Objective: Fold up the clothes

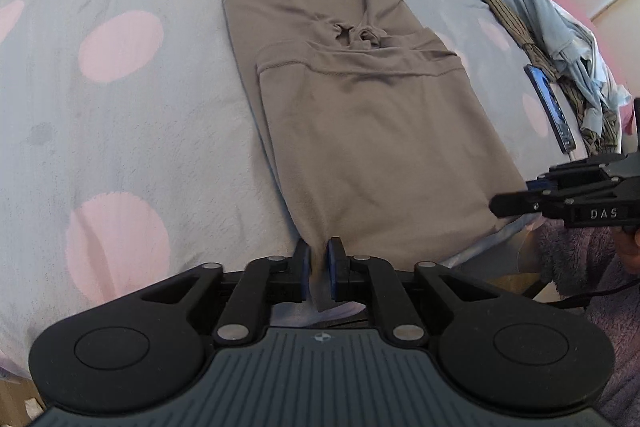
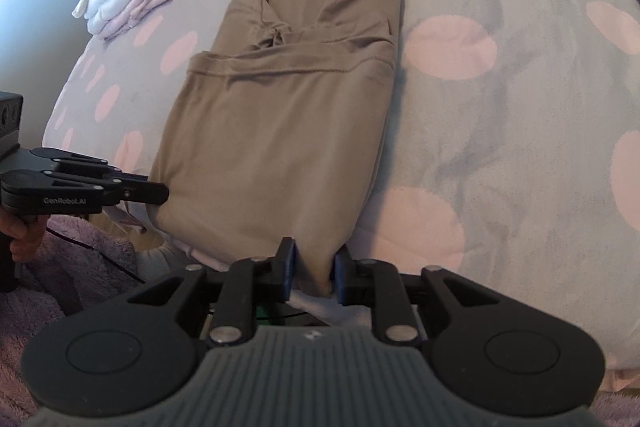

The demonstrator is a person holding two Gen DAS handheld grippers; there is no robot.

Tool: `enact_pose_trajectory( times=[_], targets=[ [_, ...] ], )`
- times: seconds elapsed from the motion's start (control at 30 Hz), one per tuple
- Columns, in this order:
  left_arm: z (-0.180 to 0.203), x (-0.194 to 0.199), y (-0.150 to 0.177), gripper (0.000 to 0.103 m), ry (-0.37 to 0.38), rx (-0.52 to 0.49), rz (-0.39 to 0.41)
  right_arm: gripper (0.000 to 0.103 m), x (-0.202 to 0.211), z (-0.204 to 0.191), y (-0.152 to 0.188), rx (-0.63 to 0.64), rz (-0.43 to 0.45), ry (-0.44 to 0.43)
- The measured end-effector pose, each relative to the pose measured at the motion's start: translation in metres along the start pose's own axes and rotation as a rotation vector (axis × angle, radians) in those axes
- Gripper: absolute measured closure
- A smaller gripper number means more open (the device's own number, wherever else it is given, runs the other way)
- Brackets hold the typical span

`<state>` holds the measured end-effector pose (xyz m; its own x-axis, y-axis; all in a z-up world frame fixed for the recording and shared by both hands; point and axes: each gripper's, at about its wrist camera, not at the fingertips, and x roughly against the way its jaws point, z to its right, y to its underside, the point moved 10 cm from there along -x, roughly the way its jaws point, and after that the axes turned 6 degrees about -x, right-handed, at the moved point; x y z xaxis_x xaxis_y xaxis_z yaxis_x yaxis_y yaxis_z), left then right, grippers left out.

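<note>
Both grippers (image 1: 319,269) (image 2: 311,273) pinch soft taupe garment (image 1: 360,115) corners.

The letters "DAS" stood in pale print on the black side of the right tongs (image 1: 516,195), seen from the left wrist camera. "GenRobot.AI" stood in small pale letters on the black side of the left tongs (image 2: 160,193), seen from the right wrist camera. A small round emblem on each camera's own grey ribbed housing was too small to read.
</note>
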<state>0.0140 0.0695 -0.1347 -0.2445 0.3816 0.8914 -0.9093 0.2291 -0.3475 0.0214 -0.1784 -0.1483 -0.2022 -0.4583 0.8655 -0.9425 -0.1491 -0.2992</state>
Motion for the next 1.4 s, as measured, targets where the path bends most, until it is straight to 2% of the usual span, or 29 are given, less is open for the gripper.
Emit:
enact_pose_trajectory(
  times=[0.03,0.1,0.17,0.2,0.47,0.67,0.9,1.03,1.1,1.2,1.23,1.4],
  targets=[
    [-0.002,0.002,-0.001,0.083,-0.006,0.004,0.002,0.073,0.002,0.002,-0.002,0.004,0.009,0.012],
    [-0.008,0.01,-0.005,0.076,-0.019,0.02,0.028,0.073,0.006,0.005,-0.005,0.011,0.026,0.036],
    [-0.013,0.018,-0.012,0.062,-0.02,0.036,0.06,0.072,0.01,0.007,-0.012,0.016,0.056,0.059],
    [-0.015,0.022,-0.016,0.059,-0.016,0.046,0.078,0.072,0.012,0.009,-0.016,0.017,0.07,0.07],
    [-0.027,0.03,-0.065,0.057,-0.059,0.044,0.184,0.072,0.023,0.01,-0.059,0.035,0.168,0.091],
    [-0.031,0.017,-0.101,0.057,-0.074,0.025,0.207,0.072,0.019,0.006,-0.098,0.03,0.233,0.089],
    [-0.03,0.012,-0.144,0.057,-0.1,-0.027,0.2,0.072,0.01,0.0,-0.146,0.079,0.241,0.128],
    [-0.019,0.007,-0.173,0.06,-0.037,-0.027,0.249,0.072,0.002,0.005,-0.173,0.097,0.238,0.162],
    [-0.01,-0.002,-0.188,0.071,-0.03,-0.048,0.272,0.073,-0.002,0.008,-0.186,0.106,0.237,0.178],
    [-0.003,-0.023,-0.209,0.08,-0.035,-0.092,0.274,0.087,-0.008,0.013,-0.204,0.104,0.233,0.193],
    [0.0,-0.03,-0.215,0.084,-0.022,-0.106,0.266,0.087,-0.011,0.015,-0.207,0.094,0.233,0.187],
    [0.012,-0.071,-0.24,0.09,0.024,-0.194,0.228,0.088,-0.022,0.023,-0.219,0.077,0.232,0.177]
  ],
)
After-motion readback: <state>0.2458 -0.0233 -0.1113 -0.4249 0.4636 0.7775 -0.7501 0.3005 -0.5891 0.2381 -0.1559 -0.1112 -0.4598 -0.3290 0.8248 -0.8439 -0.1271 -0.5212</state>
